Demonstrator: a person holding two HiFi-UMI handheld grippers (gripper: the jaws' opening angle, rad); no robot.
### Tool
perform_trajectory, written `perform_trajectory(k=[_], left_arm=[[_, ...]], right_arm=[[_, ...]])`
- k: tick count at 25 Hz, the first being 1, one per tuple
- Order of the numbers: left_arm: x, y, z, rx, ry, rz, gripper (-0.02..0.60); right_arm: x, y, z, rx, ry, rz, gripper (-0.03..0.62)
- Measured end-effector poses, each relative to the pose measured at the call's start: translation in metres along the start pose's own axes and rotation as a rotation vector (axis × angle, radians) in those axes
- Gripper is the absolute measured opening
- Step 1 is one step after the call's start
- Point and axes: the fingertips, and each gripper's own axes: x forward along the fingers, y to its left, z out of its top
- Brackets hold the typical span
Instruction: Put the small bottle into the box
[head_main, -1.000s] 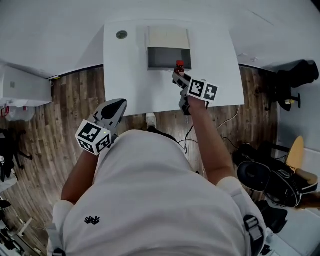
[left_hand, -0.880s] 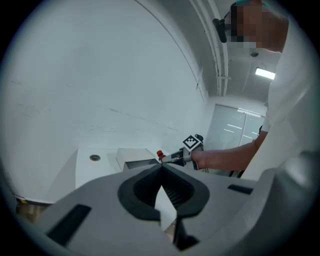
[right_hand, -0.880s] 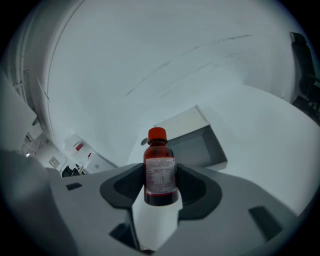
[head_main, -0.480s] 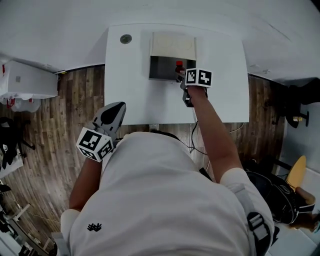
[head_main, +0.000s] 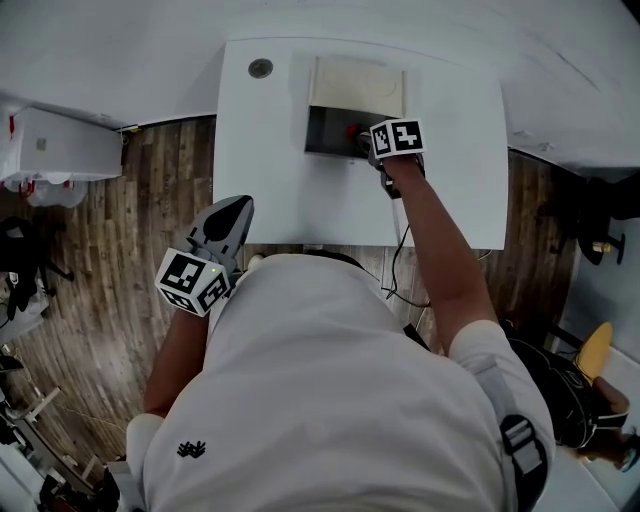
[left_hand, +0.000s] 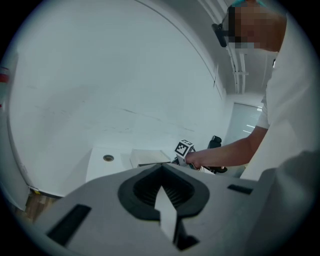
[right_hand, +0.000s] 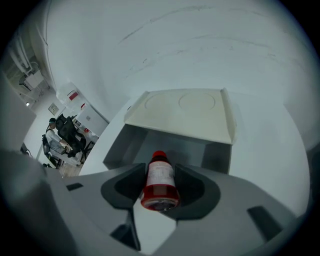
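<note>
Since the small bottle (right_hand: 161, 186) must land inside the box (right_hand: 125, 145), we poise our right claw (right_hand: 160, 172), closing on it, above the box; our left claw (left_hand: 161, 189) rests narrow.

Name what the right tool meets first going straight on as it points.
Probably the inside of the box, below its lid; depth is unclear. The right tool is closing its jaws with the small bottle between them.

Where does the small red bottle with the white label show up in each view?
Head view: small red bottle at top centre, over the open grey box.
Left gripper view: not visible.
Right gripper view: bottle at bottom centre, cap pointing toward the box.
Shared landmark: the box's open cream lid, seen in all three.
</note>
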Motion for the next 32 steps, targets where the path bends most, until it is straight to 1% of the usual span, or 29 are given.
perform_trajectory(k=[6,9,13,17,26,32], left_arm=[[-0.003,0.005,-0.005,-0.016,0.013,0.026,0.005],[-0.003,0.009,-0.005,-0.017,0.020,0.035,0.005],[-0.003,0.012,-0.003,-0.017,0.019,0.037,0.005],[-0.006,0.014,-0.001,-0.012,0.014,0.035,0.005],[-0.005,0.018,-0.001,-0.015,0.015,0.037,0.005],[-0.006,0.019,-0.001,-0.016,0.012,0.038,0.005]], right_arm=[[0.006,0.002,0.006,-0.035,0.016,0.039,0.189],[0.010,0.003,0.011,-0.071,0.032,0.048,0.187],[0.012,0.006,0.015,-0.124,0.056,0.043,0.185],[0.017,0.013,0.005,-0.185,0.100,0.020,0.173],[0.025,0.015,-0.006,-0.158,0.140,0.053,0.173],[0.027,0.008,-0.007,-0.062,0.127,0.071,0.172]])
